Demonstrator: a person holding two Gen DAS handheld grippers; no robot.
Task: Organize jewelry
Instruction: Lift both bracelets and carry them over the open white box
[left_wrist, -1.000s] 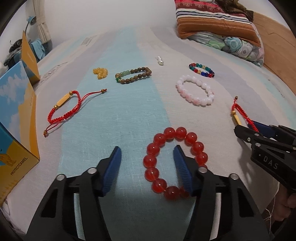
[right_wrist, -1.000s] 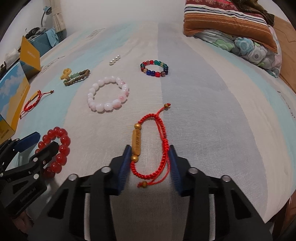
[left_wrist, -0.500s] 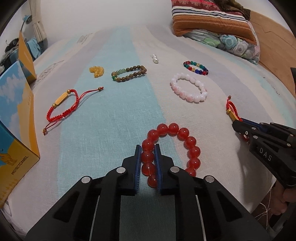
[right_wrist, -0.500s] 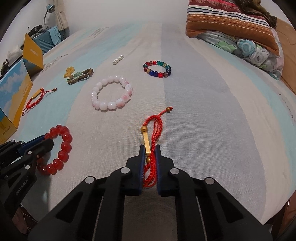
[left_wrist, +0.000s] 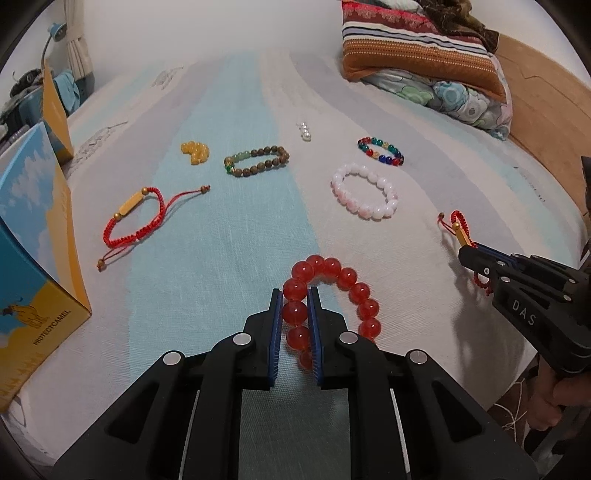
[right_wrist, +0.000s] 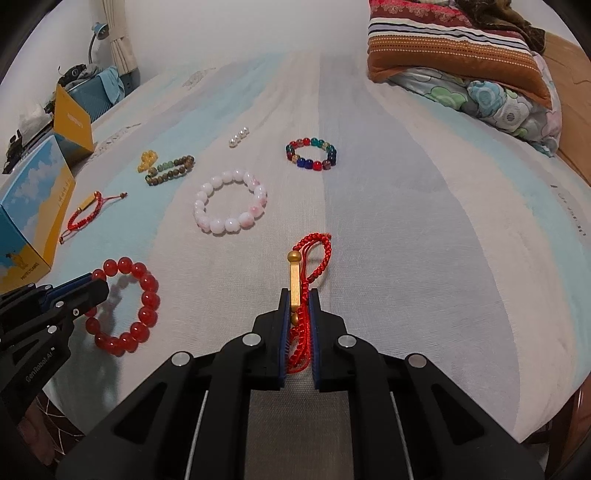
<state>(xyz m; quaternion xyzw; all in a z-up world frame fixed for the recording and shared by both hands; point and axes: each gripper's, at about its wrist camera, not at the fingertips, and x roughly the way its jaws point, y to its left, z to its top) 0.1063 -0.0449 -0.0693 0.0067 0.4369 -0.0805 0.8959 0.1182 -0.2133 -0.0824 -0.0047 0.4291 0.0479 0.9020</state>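
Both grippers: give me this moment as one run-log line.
left gripper: shut on red bead bracelet | right gripper: shut on red cord bracelet | other bracelets: on bed

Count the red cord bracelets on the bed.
2. One red cord bracelet is clamped in the right tongs; the other red cord bracelet lies near the blue-and-yellow box. None seem hidden.

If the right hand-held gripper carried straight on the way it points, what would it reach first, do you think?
Probably nothing soon: ahead of the right hand-held gripper, shut on the red cord bracelet, lies bare sheet; the multicoloured bracelet sits far ahead, though depth is unclear.
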